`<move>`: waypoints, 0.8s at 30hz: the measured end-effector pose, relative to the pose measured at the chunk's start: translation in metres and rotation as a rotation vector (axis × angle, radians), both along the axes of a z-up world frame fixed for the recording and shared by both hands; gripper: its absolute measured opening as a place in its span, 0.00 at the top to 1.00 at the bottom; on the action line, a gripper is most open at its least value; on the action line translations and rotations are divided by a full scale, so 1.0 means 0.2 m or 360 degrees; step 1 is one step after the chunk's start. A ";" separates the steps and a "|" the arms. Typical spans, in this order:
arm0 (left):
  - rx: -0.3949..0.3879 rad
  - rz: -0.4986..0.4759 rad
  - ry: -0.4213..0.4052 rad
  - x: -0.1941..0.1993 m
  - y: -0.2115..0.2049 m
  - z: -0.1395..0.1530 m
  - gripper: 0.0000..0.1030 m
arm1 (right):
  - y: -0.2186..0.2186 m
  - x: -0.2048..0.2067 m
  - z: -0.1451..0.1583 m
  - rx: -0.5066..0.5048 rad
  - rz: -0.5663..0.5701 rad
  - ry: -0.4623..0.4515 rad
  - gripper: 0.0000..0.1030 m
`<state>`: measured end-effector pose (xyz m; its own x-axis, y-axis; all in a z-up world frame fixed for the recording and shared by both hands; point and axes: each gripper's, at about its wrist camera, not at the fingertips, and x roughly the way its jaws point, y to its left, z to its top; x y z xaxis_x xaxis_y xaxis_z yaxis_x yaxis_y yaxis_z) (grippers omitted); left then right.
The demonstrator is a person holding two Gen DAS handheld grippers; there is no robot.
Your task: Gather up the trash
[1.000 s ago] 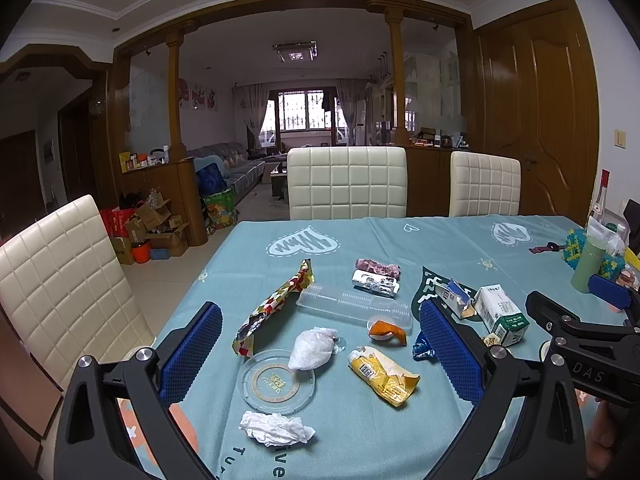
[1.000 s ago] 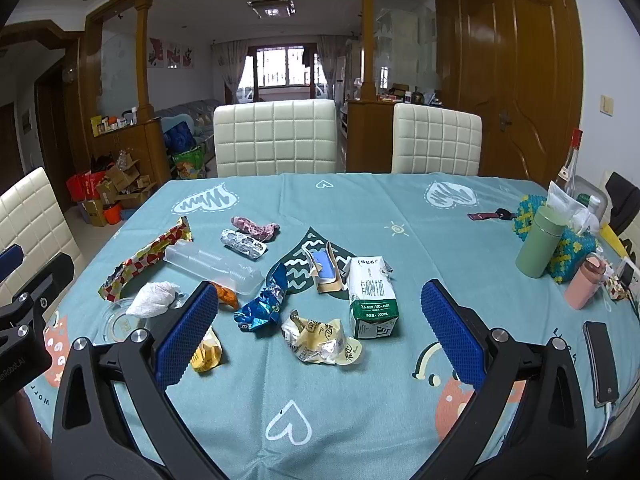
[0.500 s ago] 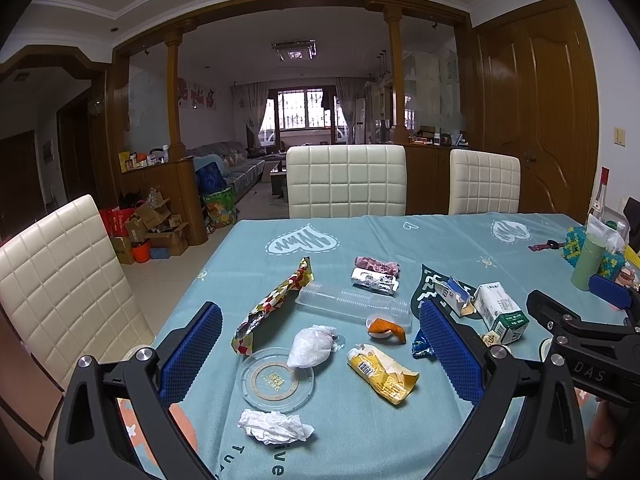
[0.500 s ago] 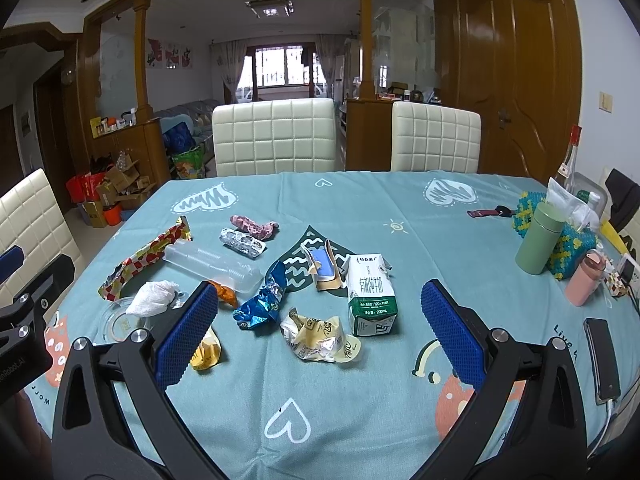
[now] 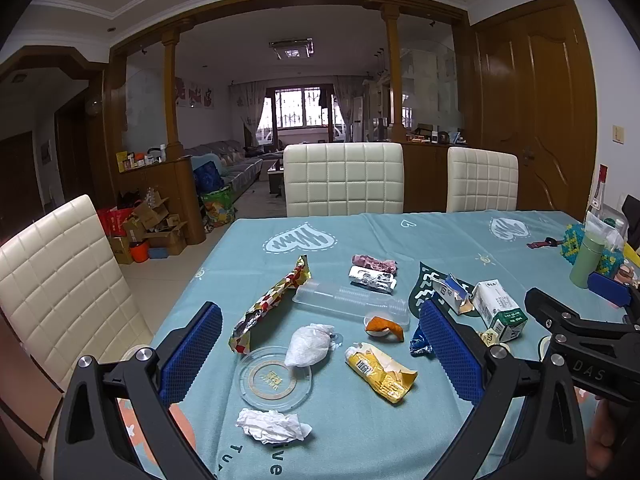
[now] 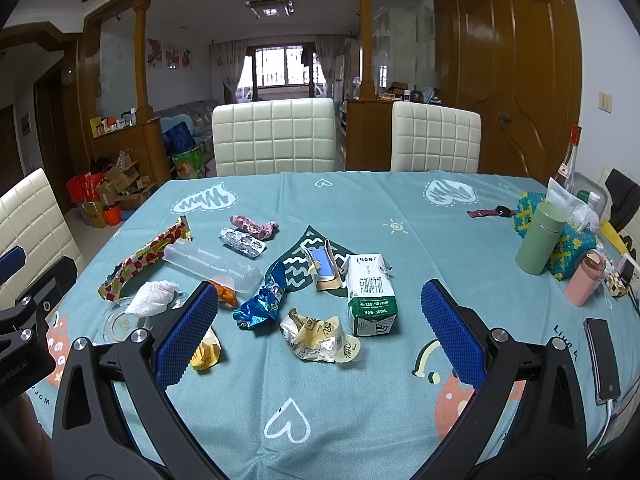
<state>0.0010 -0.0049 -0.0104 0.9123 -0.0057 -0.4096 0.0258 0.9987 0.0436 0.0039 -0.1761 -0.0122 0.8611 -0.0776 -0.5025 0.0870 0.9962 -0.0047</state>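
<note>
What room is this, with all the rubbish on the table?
Probably a home dining room: a table in a teal cloth, padded cream chairs around it, and a sofa in the lounge beyond.

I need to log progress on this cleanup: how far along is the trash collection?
Nothing looks collected yet. Both the left gripper and right gripper are open and empty above the table. Still lying there: milk carton, blue foil wrapper, crumpled tissue, yellow wrapper, clear plastic tray and more.
</note>
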 end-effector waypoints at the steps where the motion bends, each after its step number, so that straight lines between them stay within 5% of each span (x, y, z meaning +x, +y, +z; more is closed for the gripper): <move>1: 0.0000 0.0001 0.0000 0.00 0.00 0.00 0.06 | 0.00 0.00 0.00 -0.0002 0.0001 -0.0001 0.03; 24: -0.0017 0.0010 0.0050 0.02 0.02 0.00 0.06 | -0.01 0.02 -0.05 0.0028 -0.0005 0.0048 0.03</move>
<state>0.0048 -0.0004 -0.0111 0.8990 -0.0047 -0.4379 0.0209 0.9993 0.0322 0.0073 -0.1788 -0.0218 0.8454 -0.0712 -0.5293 0.0903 0.9959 0.0103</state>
